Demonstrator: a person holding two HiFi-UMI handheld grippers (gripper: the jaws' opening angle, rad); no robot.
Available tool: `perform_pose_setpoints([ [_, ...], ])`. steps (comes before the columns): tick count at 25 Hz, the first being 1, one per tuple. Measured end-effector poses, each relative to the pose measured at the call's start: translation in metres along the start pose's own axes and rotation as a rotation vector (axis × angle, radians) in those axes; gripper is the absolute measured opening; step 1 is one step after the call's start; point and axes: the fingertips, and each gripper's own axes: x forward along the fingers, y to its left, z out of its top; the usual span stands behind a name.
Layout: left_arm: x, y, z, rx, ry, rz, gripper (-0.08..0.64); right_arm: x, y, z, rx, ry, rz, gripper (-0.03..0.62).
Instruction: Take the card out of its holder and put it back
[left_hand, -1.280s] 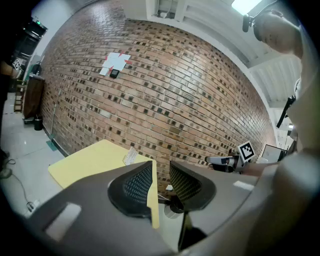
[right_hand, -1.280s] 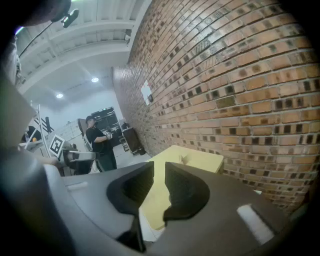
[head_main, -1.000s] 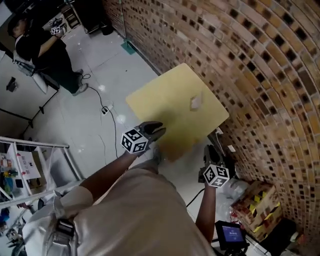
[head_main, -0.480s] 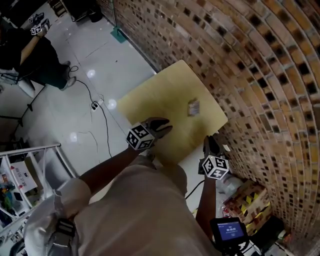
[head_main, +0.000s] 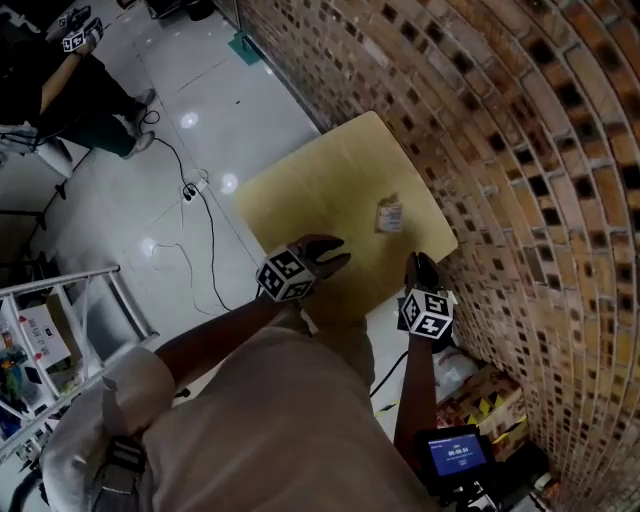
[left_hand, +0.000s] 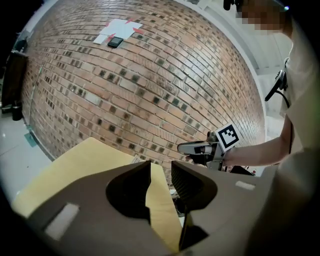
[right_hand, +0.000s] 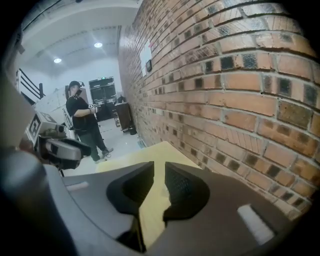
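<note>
Compared with a second ago, the square yellow table top (head_main: 320, 190) is seen nearer the middle of the head view, and the right gripper (head_main: 420, 262) has been brought up from below the table's near corner to its edge. The left gripper (head_main: 335, 252) is held over the near edge much as before. The small pale card holder (head_main: 389, 215) has not been moved: it lies on the table near the side by the red brick wall (head_main: 520, 150), well apart from both grippers. The person in dark clothes (head_main: 75, 75) has slid toward the upper left corner of the head view.

Both tools are released. In each gripper view the jaws stand a little apart with only the yellow table surface showing through the gap, and nothing is grasped.

The card holder is too small in the head view for the card in it to be made out. In the left gripper view it is mostly hidden behind the left jaw. The lower part of the head view is filled by the wearer's pale sleeves and shoulders.

A dark cable (head_main: 207, 232) is trailed across the glossy white floor, a white metal rack (head_main: 65, 295) is cut off at the left edge, and a small device with a lit blue screen (head_main: 455, 452) is seen below the right arm.
</note>
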Motion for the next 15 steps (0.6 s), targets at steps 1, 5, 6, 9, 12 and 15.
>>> perform_pose_setpoints([
  [1,0.003,0.001,0.001,-0.001,0.002,0.012,0.133,0.009,-0.003,0.001,-0.008,0.007,0.009,0.074],
  [5,0.015,0.004,0.004,-0.014,0.012,0.057,0.135,0.042,-0.018,-0.005,-0.040,0.056,0.042,0.075],
  [6,0.018,0.004,0.005,-0.021,0.012,0.070,0.135,0.050,-0.020,-0.007,-0.045,0.069,0.055,0.075],
  [9,0.026,0.006,0.006,-0.033,0.016,0.108,0.135,0.074,-0.025,-0.016,-0.043,0.108,0.096,0.077],
  [12,0.033,0.006,0.008,-0.050,0.020,0.139,0.136,0.097,-0.026,-0.031,-0.039,0.151,0.124,0.088],
  [15,0.039,0.006,0.010,-0.066,0.016,0.164,0.138,0.118,-0.028,-0.047,-0.038,0.195,0.129,0.098],
])
